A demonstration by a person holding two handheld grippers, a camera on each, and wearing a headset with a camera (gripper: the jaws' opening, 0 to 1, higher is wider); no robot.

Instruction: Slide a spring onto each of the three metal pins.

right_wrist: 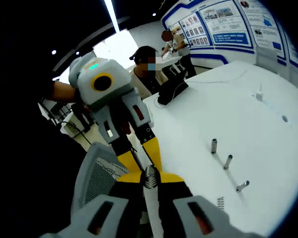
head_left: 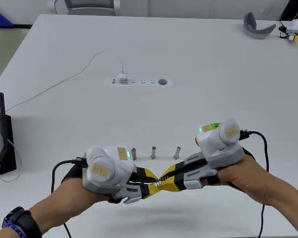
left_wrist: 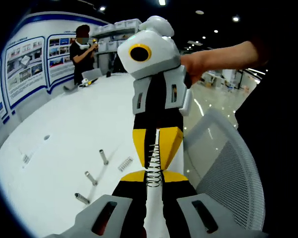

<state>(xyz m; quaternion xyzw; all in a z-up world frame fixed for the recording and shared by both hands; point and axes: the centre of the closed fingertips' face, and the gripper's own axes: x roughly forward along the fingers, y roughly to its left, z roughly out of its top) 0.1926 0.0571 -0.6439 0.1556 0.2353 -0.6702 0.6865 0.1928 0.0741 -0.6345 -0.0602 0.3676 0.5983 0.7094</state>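
Two grippers share one spring. Left gripper (left_wrist: 154, 184) jaws are clamped on the spring (left_wrist: 153, 161), with right gripper (right_wrist: 150, 184) jaws pinched on its far end. Pins (head_left: 153, 152) stand just beyond. Best: one side lets go, then the bore is lined up over a bare pin.

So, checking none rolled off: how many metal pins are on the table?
3: in a row on the table, left pin, middle pin, right pin. None seems hidden.
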